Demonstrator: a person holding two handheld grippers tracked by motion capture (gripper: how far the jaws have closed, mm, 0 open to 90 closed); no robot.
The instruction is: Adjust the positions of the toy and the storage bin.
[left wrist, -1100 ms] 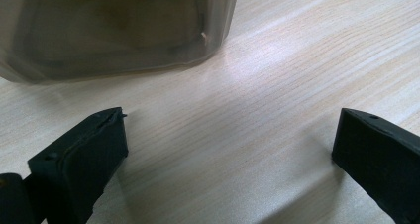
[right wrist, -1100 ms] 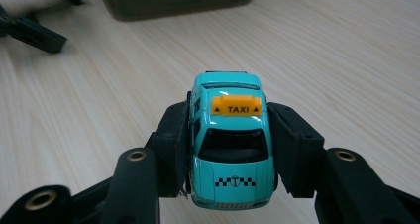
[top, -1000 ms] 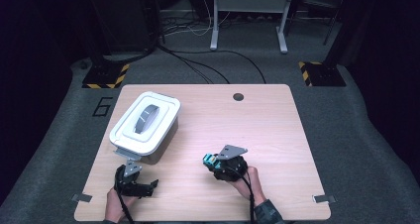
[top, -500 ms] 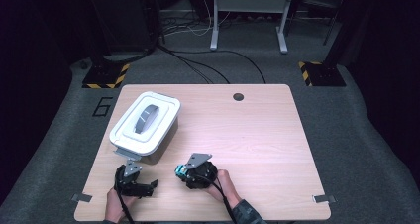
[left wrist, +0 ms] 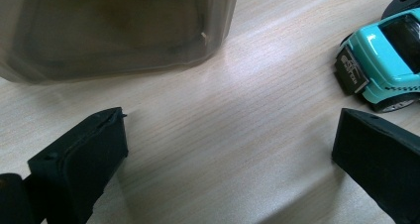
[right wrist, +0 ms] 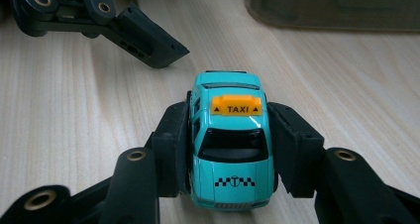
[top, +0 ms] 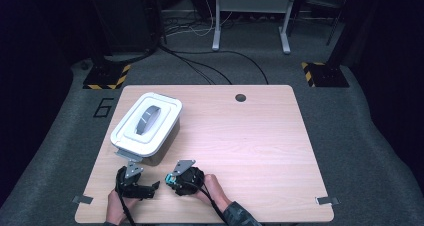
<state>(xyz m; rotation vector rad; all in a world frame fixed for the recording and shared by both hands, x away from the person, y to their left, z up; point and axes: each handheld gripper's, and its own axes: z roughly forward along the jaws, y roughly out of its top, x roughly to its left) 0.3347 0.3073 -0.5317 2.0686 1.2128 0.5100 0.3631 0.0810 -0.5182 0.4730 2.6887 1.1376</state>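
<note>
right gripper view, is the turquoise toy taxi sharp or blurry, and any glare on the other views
In the right gripper view the turquoise toy taxi is sharp, the grey translucent plastic box behind it soft. In the left gripper view a pale sheen crosses the light wooden table. The high view is dim at its edges.

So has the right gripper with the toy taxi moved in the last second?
Yes. The right gripper, shut on the toy taxi, has slid left across the table, nearer the lidded container and left gripper.
</note>
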